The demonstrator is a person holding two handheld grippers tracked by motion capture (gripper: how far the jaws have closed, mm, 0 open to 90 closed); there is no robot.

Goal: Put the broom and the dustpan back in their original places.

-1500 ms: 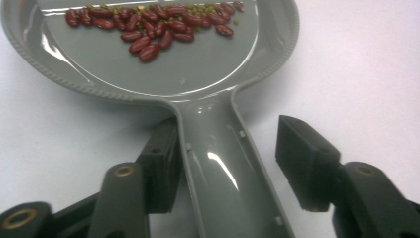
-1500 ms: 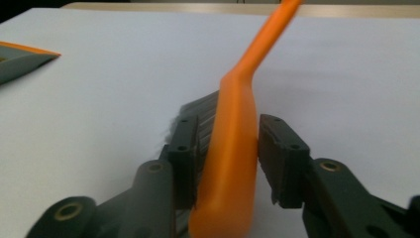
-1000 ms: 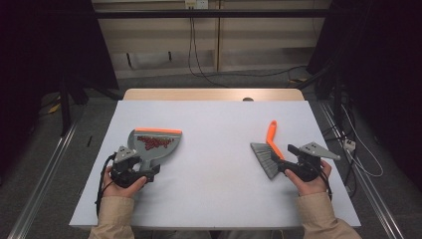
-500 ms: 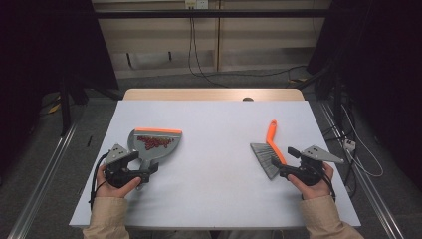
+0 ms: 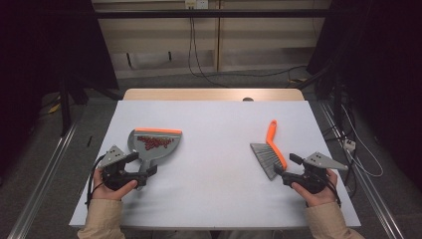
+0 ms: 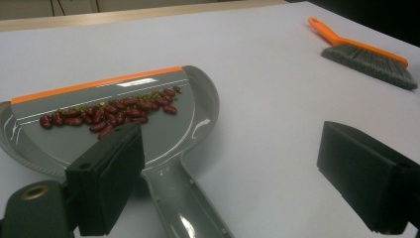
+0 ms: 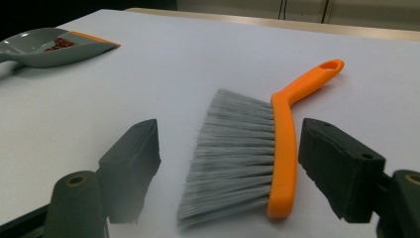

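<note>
A grey dustpan point(image 5: 155, 149) with an orange lip lies at the table's left and holds a row of red beans point(image 5: 155, 142). Its handle points toward the person. My left gripper point(image 5: 143, 164) stands open around that handle without clamping it. In the left gripper view the handle point(image 6: 188, 208) runs between the wide jaws, nearer the left one, with the beans point(image 6: 111, 116) ahead. An orange-backed brush point(image 5: 271, 149) with grey bristles lies at the right. My right gripper point(image 5: 286, 165) is open just behind its bristle end. In the right gripper view the brush point(image 7: 247, 153) lies between the spread jaws.
The white table top point(image 5: 214, 199) is bordered by a wooden strip point(image 5: 209, 94) at its far edge. Metal rails point(image 5: 45, 174) run along the floor on both sides, and cables point(image 5: 358, 149) lie on the floor at the right.
Both hands have drawn their grippers slightly back toward the near edge. The dustpan and the brush have stayed where they were.
</note>
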